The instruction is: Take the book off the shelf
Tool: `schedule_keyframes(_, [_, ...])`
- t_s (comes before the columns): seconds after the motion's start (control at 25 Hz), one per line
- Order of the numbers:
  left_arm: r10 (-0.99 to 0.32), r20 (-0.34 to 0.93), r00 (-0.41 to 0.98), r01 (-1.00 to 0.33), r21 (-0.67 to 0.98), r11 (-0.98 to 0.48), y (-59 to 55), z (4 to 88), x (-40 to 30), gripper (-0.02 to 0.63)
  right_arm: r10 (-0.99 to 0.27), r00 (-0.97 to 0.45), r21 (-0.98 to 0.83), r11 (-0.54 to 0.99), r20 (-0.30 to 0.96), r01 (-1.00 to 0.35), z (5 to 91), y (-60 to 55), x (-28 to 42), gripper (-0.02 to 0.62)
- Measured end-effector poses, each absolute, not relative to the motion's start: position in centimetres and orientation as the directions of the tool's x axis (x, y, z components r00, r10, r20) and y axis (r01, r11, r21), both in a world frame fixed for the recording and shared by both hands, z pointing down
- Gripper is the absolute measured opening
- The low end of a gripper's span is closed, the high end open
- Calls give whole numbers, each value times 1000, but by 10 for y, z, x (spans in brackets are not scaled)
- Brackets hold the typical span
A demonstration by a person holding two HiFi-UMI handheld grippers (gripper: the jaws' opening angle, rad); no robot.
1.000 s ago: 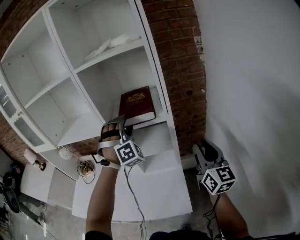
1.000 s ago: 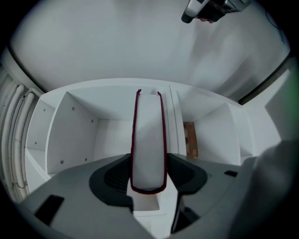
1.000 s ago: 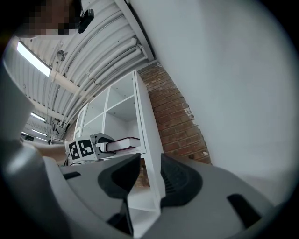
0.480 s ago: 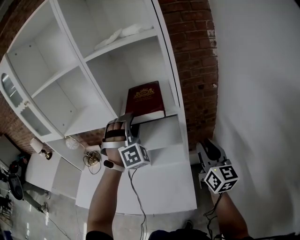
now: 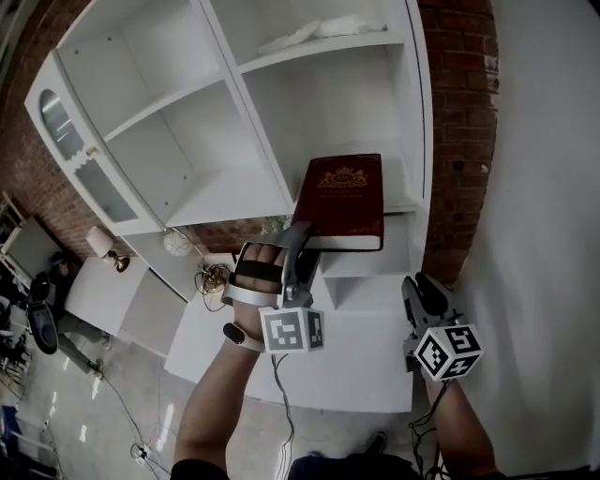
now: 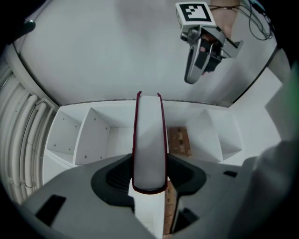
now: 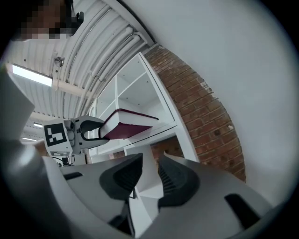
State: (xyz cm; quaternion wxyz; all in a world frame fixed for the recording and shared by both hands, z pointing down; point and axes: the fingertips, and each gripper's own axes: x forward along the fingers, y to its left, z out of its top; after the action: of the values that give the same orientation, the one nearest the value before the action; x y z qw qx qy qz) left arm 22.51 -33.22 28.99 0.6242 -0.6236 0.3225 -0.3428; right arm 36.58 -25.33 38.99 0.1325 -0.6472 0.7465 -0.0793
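A dark red book [image 5: 342,197] with a gold crest juts out past the front edge of its shelf [image 5: 401,201] in the white bookcase. My left gripper [image 5: 298,246] is shut on the book's near edge, its jaws having just closed further. In the left gripper view the white page edge [image 6: 149,140] stands between the pads. My right gripper [image 5: 424,292] hangs lower right, beside the white wall, apart from the book. Its jaws have just been closing; a narrow gap remains with nothing in it. From the right gripper view [image 7: 150,175] the book [image 7: 126,125] shows tilted in the left gripper [image 7: 88,128].
The bookcase [image 5: 281,178] has several open compartments; a white cloth [image 5: 323,28] lies on the shelf above. A brick wall [image 5: 464,141] runs right of it, then a plain white wall [image 5: 553,234]. A low white cabinet top [image 5: 328,375] lies below, and a small lamp [image 5: 98,244] stands left.
The book has slid out of the compartment toward me with the left gripper on it. The right gripper has dropped slightly and its jaws have narrowed.
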Motion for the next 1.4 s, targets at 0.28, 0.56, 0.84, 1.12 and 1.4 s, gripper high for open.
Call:
schedule_keyframes(0.28, [-777, -18, 629, 30, -998, 47, -293, 293, 193, 219, -974, -213, -261, 227, -78, -938, 392, -277, 306, 95])
schedule_keyframes(0.56, [-735, -63, 675, 12, -995, 95, -261, 302, 152, 219, -962, -270, -256, 273, -49, -927, 405, -290, 249, 91])
schedule_keyframes(0.84, [-736, -102, 669, -37, -994, 104, -241, 306, 93, 219, -960, -278, -239, 277, -30, -931, 404, -291, 203, 84])
schedule_keyframes(1.12, [-804, -109, 584, -68, -994, 85, -268, 316, 13, 219, -955, -293, -222, 294, -38, -930, 390, -310, 162, 78])
schedule_keyframes(1.4, [-867, -58, 496, -65, -997, 30, -284, 350, -60, 219, -940, -341, -214, 338, -26, -917, 392, -327, 110, 74])
